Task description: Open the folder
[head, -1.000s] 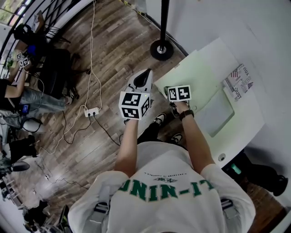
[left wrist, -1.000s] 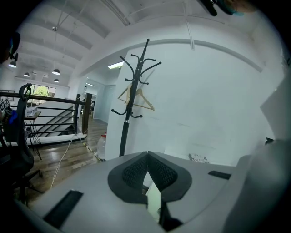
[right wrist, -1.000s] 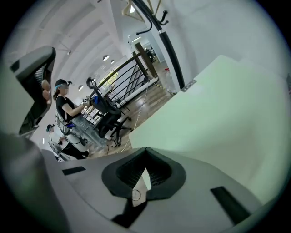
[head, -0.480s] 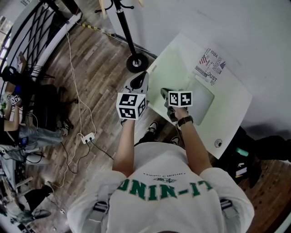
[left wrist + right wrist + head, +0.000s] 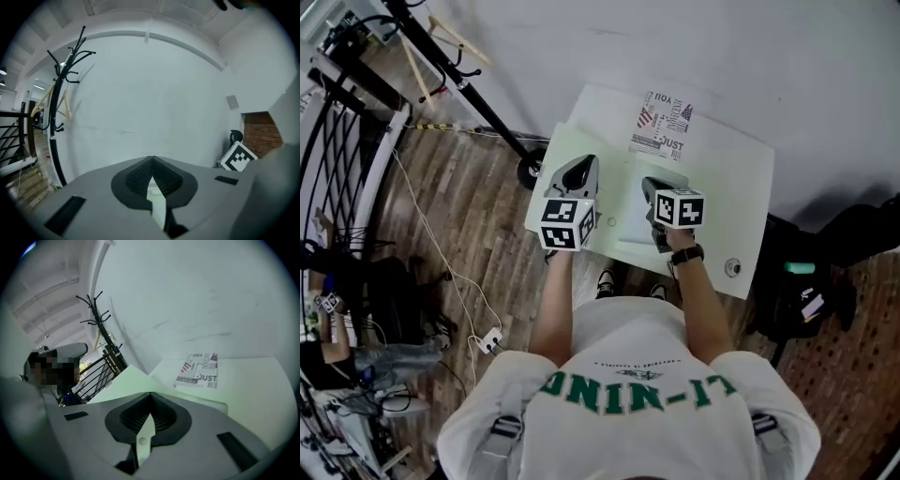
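Since a second ago the person has swung round from beside the table to face it, and both grippers have come from its near corner to hang over the pale green folder (image 5: 614, 178), which lies shut and flat on the left part of the white table (image 5: 741, 187). The left gripper (image 5: 585, 161) is above the folder's left half and the right gripper (image 5: 650, 181) above its right edge, each with its jaws closed tip to tip and nothing between them. A printed sheet (image 5: 664, 127) lies at the table's far edge by the wall, and a black coat stand (image 5: 469, 98) is on the wooden floor to the left.
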Motion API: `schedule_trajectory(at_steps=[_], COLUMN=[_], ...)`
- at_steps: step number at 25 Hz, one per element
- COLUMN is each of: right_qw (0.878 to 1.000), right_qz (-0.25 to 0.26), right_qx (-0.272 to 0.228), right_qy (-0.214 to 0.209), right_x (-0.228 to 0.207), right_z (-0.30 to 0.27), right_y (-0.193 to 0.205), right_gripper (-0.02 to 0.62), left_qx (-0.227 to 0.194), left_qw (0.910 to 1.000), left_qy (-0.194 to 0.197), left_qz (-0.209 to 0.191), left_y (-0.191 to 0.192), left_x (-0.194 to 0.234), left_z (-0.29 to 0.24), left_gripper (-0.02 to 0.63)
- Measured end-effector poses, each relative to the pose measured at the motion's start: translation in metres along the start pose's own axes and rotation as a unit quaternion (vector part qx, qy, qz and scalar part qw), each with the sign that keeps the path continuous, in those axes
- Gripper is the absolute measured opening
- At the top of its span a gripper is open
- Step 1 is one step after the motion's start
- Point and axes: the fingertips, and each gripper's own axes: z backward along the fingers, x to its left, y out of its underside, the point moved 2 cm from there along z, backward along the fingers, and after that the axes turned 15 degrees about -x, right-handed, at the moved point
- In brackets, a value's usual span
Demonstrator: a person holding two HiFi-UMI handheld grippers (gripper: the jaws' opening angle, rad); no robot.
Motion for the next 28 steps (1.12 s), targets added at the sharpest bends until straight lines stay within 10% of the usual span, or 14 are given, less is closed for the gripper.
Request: schedule_trajectory(at_steps=[14,28], right_qw=[0.970,0.930], right_qz=[0.099,0.152], right_qx=[-0.184,-0.290], right_qy=[0.128,0.165], right_x=[-0.065,-0.058], right_z=[0.136,0.201], right_y=[-0.144,-0.224], right_gripper=[0.014,0.014], left_qx=[-0.034,-0.077], left_qw=[0.9935,0.9901], left_qy=[0.106,0.106], left_qz=[-0.021,-0.050], left_y=[-0.041,-0.097], left_x=[-0.122,-0.137], left_z=[-0.085,-0.097], left_gripper=[0.014,0.014])
